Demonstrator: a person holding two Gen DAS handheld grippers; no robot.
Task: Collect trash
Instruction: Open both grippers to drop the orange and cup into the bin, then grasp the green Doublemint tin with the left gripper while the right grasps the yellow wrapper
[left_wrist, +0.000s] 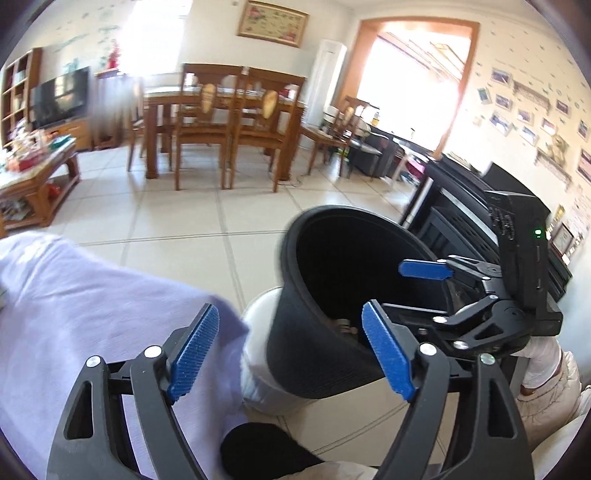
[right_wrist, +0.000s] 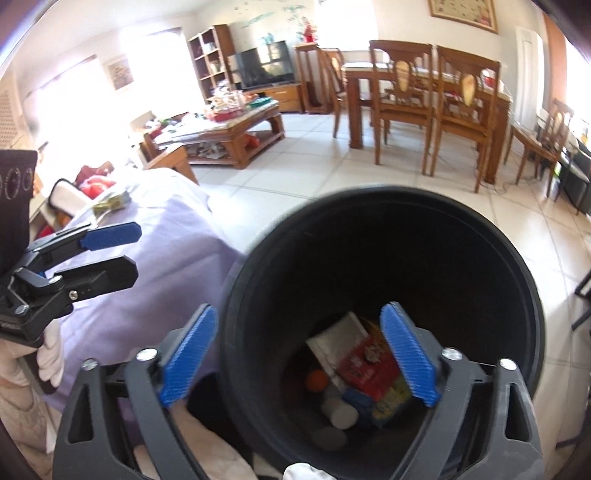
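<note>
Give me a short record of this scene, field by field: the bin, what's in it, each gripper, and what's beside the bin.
bin: black trash bin, open top, tilted toward the right wrist camera
contents: red-and-white packet, orange ball, blue and yellow wrappers, grey round pieces at the bottom
left gripper: open, empty, beside the bin over the purple cloth
right gripper: open, empty, one finger inside the bin's mouth, the other outside the rim
surroundings: tiled floor, wooden dining table and chairs behind

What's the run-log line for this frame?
left gripper: open, empty | right gripper: open, straddling bin rim | bin: trash inside | purple cloth: beside bin
</note>
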